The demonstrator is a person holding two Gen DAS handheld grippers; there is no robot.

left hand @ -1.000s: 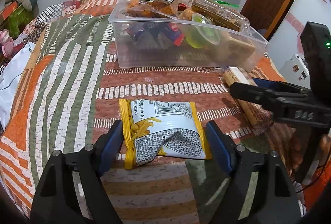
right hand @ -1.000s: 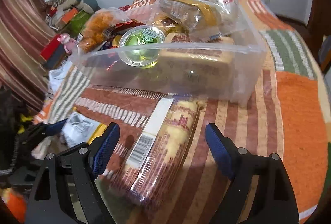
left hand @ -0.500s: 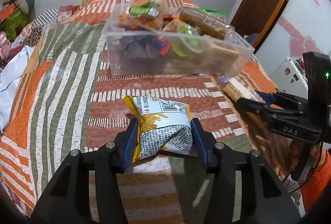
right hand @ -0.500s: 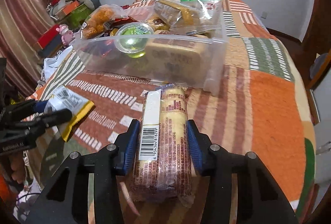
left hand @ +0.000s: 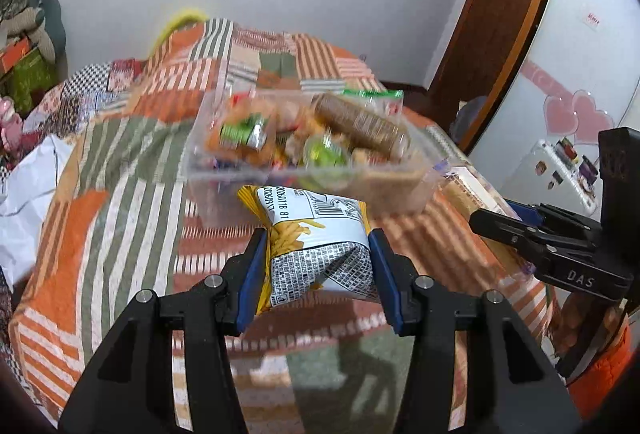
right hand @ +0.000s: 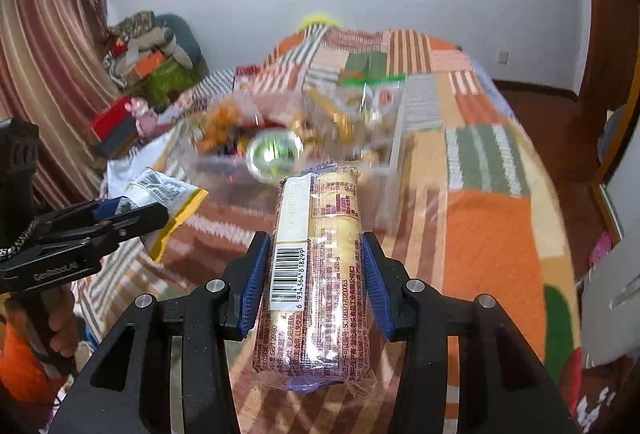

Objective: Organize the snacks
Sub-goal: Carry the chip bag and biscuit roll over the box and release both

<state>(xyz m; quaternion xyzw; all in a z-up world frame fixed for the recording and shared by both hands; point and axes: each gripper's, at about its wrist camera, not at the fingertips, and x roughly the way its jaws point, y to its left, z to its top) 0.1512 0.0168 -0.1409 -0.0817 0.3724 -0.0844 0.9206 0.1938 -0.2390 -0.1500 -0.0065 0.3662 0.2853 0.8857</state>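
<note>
Now both packets hang clear of the bed (left hand: 120, 218), a patchwork quilt of orange, green and white stripes, where a second ago each lay flat on it between wide-open fingers. Ahead of both pairs of fingers stands the clear plastic bin (left hand: 312, 161), already heaped with snacks, and it looks farther below than before, which suggests both hands have risen.

The right gripper (right hand: 314, 276) has closed its blue-padded fingers on the long clear-wrapped roll of biscuits (right hand: 320, 254), which runs lengthwise between them and sticks out past the tips toward the bin. The left gripper (left hand: 316, 274) has pinched the yellow and white chip bag (left hand: 316, 238) across its middle, crumpling the foil, with the bag's far end fanning out beyond the fingertips.

Likely both pick-ups are done and the carry to the bin is next. Since the bin is nearly full, each packet will probably have to rest on top of the pile.
</note>
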